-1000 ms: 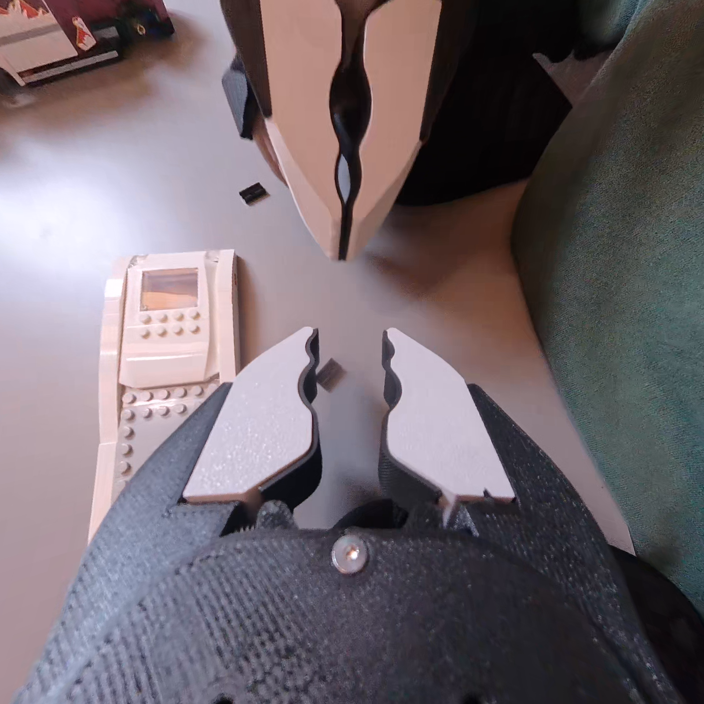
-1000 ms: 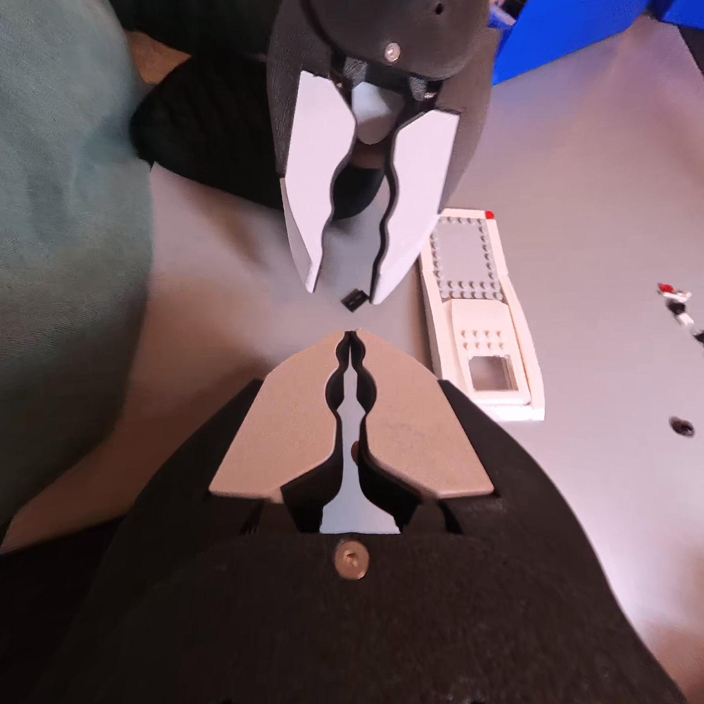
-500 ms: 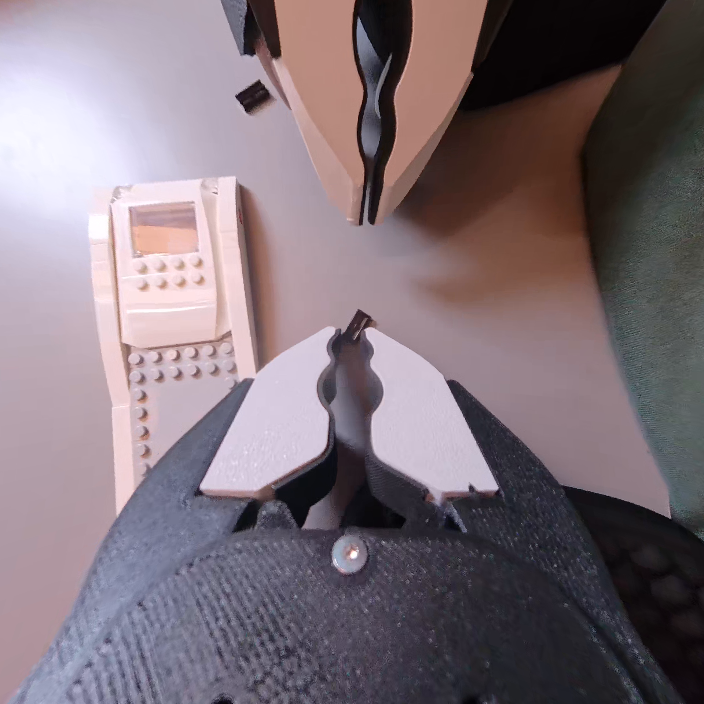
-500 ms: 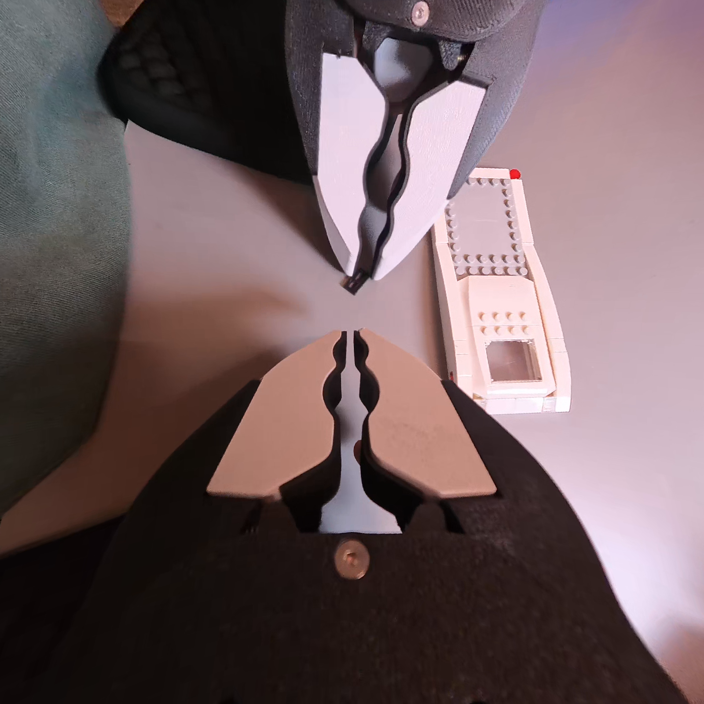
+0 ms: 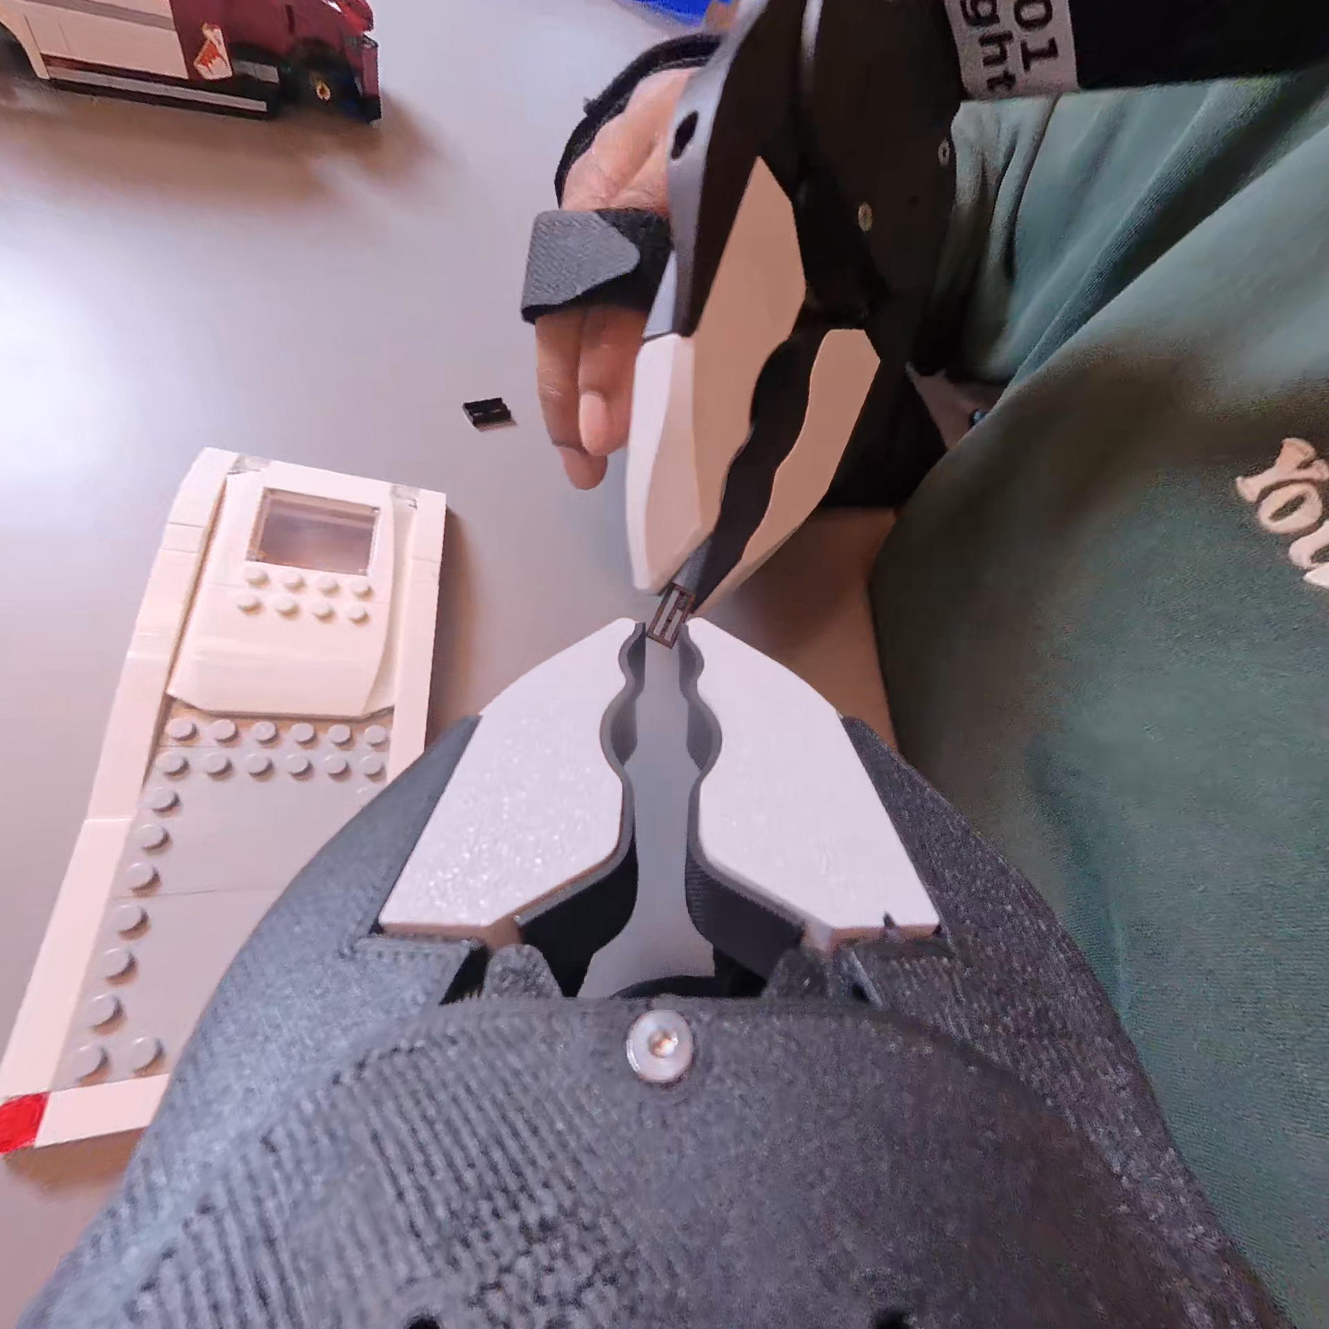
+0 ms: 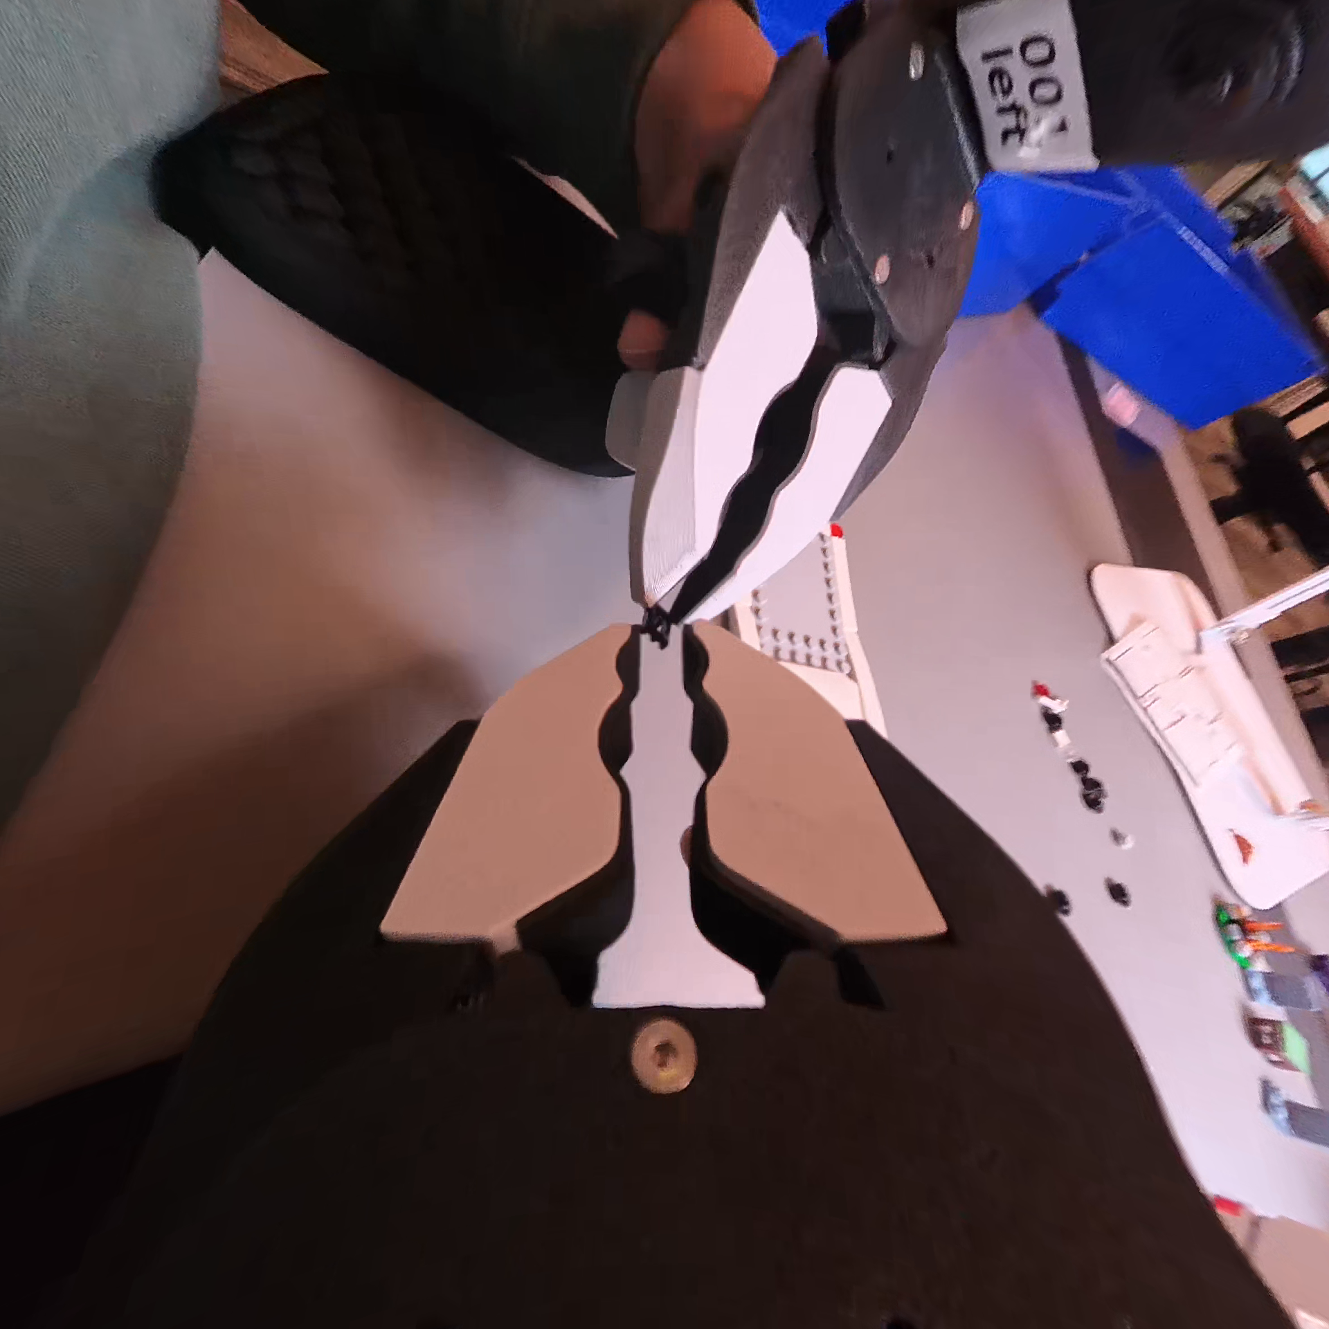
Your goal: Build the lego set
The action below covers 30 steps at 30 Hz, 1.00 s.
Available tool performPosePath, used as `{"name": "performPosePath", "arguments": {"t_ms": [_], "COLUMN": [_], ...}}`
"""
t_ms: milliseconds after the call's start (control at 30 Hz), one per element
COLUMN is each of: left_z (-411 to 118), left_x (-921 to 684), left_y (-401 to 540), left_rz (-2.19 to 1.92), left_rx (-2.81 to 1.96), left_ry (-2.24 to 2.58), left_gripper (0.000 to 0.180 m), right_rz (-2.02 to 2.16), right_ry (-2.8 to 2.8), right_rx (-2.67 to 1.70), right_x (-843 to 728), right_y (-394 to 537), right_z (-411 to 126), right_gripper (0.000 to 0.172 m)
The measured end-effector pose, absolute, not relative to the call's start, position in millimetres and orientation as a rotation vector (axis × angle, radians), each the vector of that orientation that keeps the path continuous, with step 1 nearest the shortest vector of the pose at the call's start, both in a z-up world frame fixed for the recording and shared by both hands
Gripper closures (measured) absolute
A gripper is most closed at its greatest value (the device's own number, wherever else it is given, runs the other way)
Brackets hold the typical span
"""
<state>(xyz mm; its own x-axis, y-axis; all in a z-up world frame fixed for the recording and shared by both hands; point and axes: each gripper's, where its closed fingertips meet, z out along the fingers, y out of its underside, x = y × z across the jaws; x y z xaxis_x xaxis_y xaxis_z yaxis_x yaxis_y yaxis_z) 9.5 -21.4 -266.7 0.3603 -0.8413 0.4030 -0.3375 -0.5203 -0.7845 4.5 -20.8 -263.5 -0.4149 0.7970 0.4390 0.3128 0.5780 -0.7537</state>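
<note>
LEFT WRIST VIEW
Left gripper (image 5: 663, 631): fingers nearly together, clamped on a small black piece (image 5: 669, 618) at the very tips, held above the desk (image 5: 216, 288).
Right gripper (image 5: 679, 586): comes down from above, its tips at the piece's upper end.
Nearby: white studded panel (image 5: 252, 683) just left; a second black piece (image 5: 489, 413) lying near a hand (image 5: 597, 388).

RIGHT WRIST VIEW
Right gripper (image 6: 661, 634): fingers slightly apart; the piece (image 6: 656, 633) stands between the tips, with a gap showing on one side.
Left gripper (image 6: 665, 608): pinches the piece from above.
Nearby: blue bin (image 6: 1151, 252); loose small parts (image 6: 1079, 755) well to the right.
</note>
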Motion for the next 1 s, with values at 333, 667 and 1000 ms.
{"name": "performPosePath", "arguments": {"t_ms": [333,667,1000], "left_z": [-269,-250,-256], "left_x": [6,3,4], "left_y": [-18,3,3], "left_rz": [-0.811,-0.270,-0.259], "left_rx": [-1.945,-1.743,-1.792], "left_ry": [1.127,1.156,1.152], "left_gripper": [0.162,0.164,0.172], "right_rz": [1.275,2.049,1.970], "right_ry": [-1.764,-1.184,-1.204], "right_rx": [-1.648,-2.092,-2.137], "right_x": [3,-1,2], "right_y": [-8,1,1], "right_z": [-271,-246,-253], "right_gripper": [0.166,0.169,0.160]}}
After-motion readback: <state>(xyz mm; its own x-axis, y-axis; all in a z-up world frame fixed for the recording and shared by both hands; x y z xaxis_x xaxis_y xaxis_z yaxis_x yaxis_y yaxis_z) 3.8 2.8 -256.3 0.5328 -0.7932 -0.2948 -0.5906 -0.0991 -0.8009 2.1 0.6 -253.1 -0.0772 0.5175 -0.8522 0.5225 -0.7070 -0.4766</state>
